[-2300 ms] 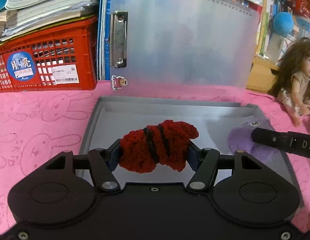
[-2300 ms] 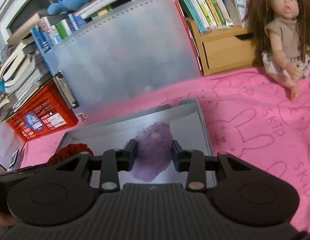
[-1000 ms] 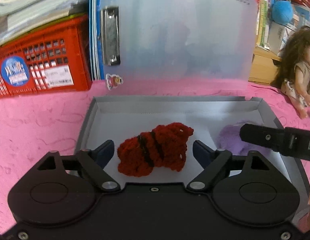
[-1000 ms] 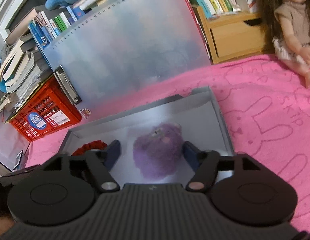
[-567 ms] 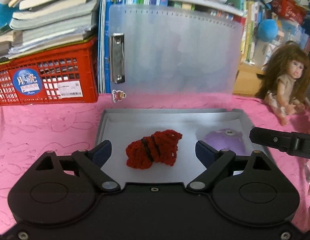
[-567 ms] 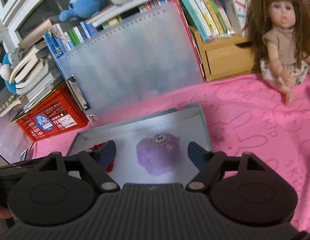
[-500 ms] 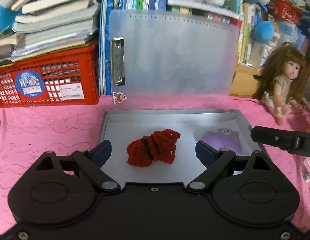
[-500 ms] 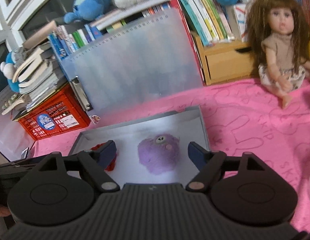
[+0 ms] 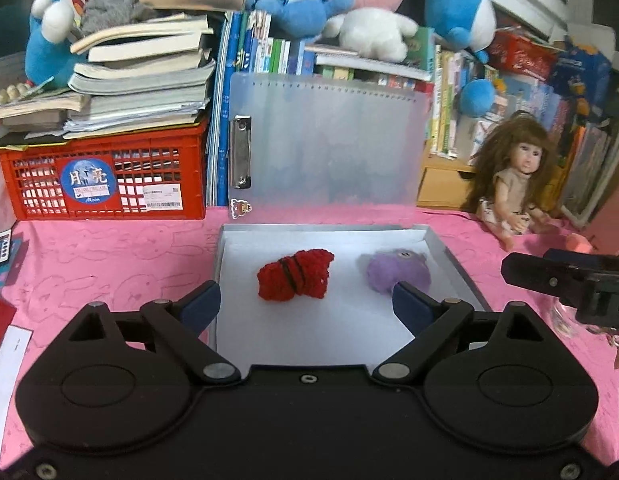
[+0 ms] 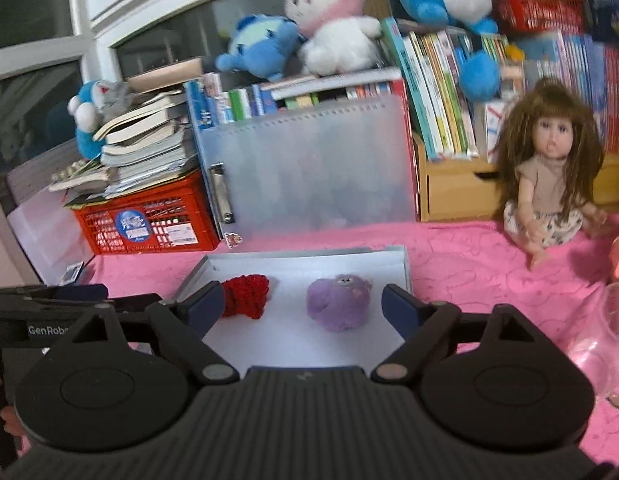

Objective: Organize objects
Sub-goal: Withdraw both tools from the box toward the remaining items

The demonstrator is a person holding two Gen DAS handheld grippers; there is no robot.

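A red crocheted toy (image 9: 295, 275) and a purple plush toy (image 9: 397, 270) lie side by side in a shallow grey tray (image 9: 325, 230) on the pink cloth. My left gripper (image 9: 305, 306) is open and empty, pulled back from the tray's near edge. In the right wrist view the red toy (image 10: 247, 294) and the purple toy (image 10: 339, 302) lie in the tray (image 10: 403, 266). My right gripper (image 10: 301, 306) is open and empty, also back from the tray.
A frosted clipboard (image 9: 329, 144) leans upright behind the tray. A red crate (image 9: 105, 178) with stacked books stands at the left. A doll (image 10: 549, 176) sits at the right. A clear glass (image 10: 605, 332) stands at the right. Books and plush toys fill the back.
Both grippers opened, let go of the red and purple toys in the tray, then drew back and up. The toys stay where they were set.
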